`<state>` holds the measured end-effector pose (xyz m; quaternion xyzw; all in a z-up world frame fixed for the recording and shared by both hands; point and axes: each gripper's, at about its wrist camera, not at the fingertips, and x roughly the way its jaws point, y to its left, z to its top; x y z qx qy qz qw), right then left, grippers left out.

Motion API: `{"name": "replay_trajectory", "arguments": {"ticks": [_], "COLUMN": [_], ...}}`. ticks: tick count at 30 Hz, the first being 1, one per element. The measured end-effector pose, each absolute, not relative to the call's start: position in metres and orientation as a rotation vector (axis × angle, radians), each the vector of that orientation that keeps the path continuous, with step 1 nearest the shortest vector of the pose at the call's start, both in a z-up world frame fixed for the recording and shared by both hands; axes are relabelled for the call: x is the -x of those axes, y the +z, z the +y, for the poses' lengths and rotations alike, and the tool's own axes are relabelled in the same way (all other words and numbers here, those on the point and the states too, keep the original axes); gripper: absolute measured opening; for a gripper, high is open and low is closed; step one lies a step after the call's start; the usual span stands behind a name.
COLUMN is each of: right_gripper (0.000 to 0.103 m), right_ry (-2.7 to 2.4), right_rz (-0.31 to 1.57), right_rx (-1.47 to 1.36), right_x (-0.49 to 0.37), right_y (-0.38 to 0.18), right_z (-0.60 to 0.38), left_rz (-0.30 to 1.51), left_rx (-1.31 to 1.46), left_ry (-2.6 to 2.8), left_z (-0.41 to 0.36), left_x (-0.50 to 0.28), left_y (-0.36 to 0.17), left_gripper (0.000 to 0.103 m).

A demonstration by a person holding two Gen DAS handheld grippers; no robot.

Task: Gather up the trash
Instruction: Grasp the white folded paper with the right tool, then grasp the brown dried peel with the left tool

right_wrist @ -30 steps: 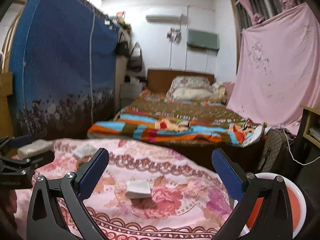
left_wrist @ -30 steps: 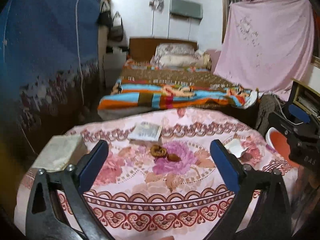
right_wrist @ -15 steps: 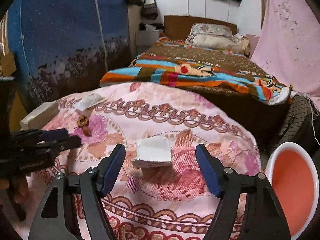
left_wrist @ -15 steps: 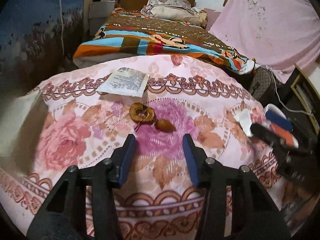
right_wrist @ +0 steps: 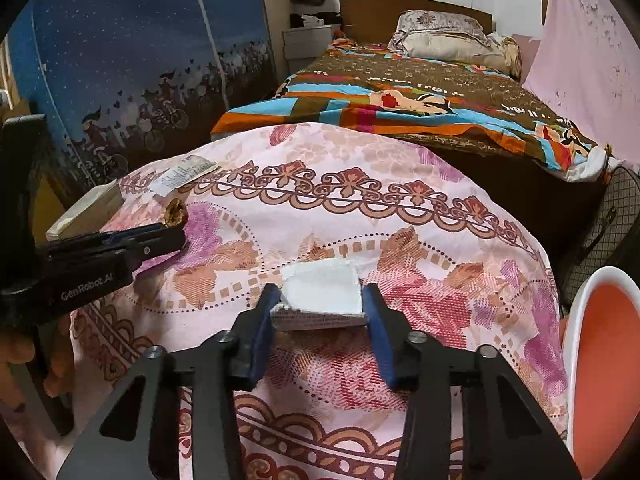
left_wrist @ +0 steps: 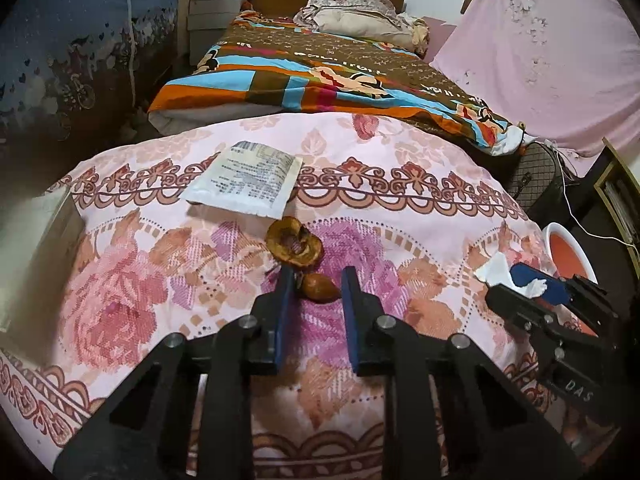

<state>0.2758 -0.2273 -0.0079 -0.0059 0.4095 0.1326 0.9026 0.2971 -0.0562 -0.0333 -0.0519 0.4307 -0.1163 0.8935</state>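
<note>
On the far left of the flowered tablecloth (left_wrist: 420,200) a pale box (left_wrist: 36,256) is lying at the edge, and just right of it a flat printed packet (left_wrist: 248,178) is resting near the cloth's scrolled border. Just in front of the packet sits a curled brown fruit peel (left_wrist: 294,246), and touching its near side is a small brown pit (left_wrist: 320,287).

The left gripper (left_wrist: 314,286) is narrowing around that pit: its jaws are closing, the left pad is against the pit's side and a sliver of cloth is showing before the right pad. To do this well, the tips should be staying low on the cloth so the smooth, rounded pit is caught across its middle rather than squirted forward; the peel is touching the left fingertip, so it may get nudged.

Further right, the right gripper (right_wrist: 322,300) is closing on a folded piece of white paper (right_wrist: 320,286) lying near the cloth's right side. Both pads seem to be meeting the paper's edges, which is crumpling slightly at the left. A squeeze on so soft a piece is likely to buckle it, so pinching deep and catching the printed lower layer too would be safer.

At the far right, off the table's edge, an orange bin with a white rim (right_wrist: 612,364) is waiting, probably where both pieces belong.
</note>
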Motion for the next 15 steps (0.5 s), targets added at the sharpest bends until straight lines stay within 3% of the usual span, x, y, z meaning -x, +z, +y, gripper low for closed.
{"name": "replay_trajectory", "arguments": {"ticks": [15], "right_gripper": [0.039], "right_ry": [0.252], "right_rz": [0.631], "right_rx": [-0.044], "right_x": [-0.247], "right_y": [0.017], "right_z": [-0.243], "left_rz": [0.726], "left_rx": [0.070], "left_ry": [-0.314], "left_z": [-0.066], "left_x": [-0.262], "left_y": [-0.010], "left_gripper": [0.005]}}
